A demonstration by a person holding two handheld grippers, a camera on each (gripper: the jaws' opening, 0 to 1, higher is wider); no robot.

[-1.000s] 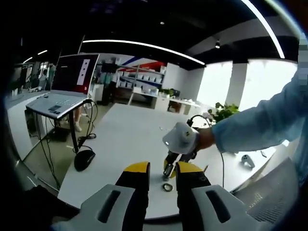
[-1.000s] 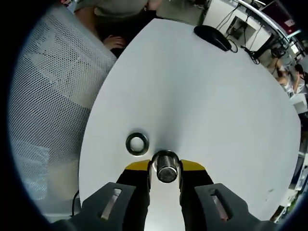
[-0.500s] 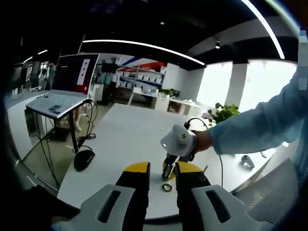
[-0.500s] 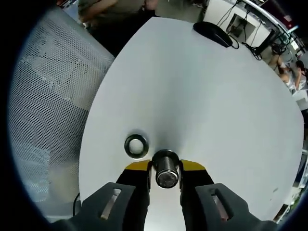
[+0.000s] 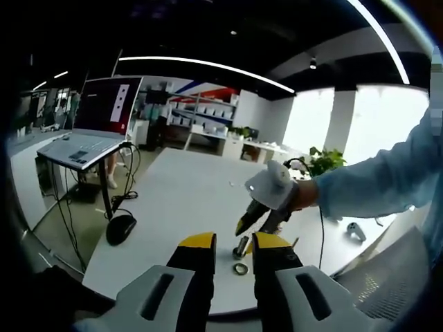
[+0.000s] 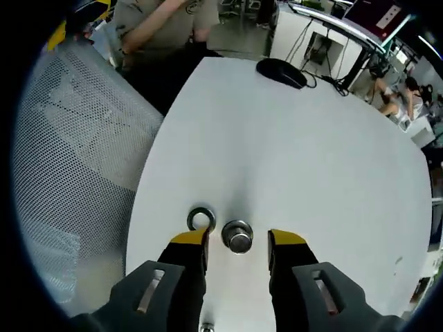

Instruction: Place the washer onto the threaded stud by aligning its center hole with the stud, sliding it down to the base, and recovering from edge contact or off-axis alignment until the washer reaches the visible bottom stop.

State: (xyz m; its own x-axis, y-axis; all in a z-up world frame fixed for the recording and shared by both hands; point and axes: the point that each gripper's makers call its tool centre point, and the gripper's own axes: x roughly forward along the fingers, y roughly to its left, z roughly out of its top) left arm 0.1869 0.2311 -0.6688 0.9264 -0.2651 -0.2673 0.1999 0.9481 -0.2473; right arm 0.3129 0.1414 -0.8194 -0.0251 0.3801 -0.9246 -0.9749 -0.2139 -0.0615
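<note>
- Since a second ago the right gripper [image 6: 237,243] has let go of the threaded stud [image 6: 237,236] and lifted back; its yellow-tipped jaws now stand wide, one on each side of the stud without touching it.
- Standing free and upright on the white table [image 6: 297,152], the stud looks set down so that its top is open for the washer.
- Just beside the stud lies the washer [image 6: 201,218], flat on the table, with the right gripper's one jaw tip close against it; it is not yet on the stud.
- From the left gripper view, the right gripper [image 5: 257,213] hangs tilted above the stud [image 5: 241,245], and the washer [image 5: 240,268] lies nearer the camera.
- Low at the table's near edge, the left gripper [image 5: 234,242] holds nothing, its jaws a narrow gap apart, framing the stud and washer as if waiting its turn.
- Picking up the washer seems the next step, and its flat lie may make the edge hard to catch.
- Farther off, a black mouse [image 6: 280,72] rests at the table's far end.
</note>
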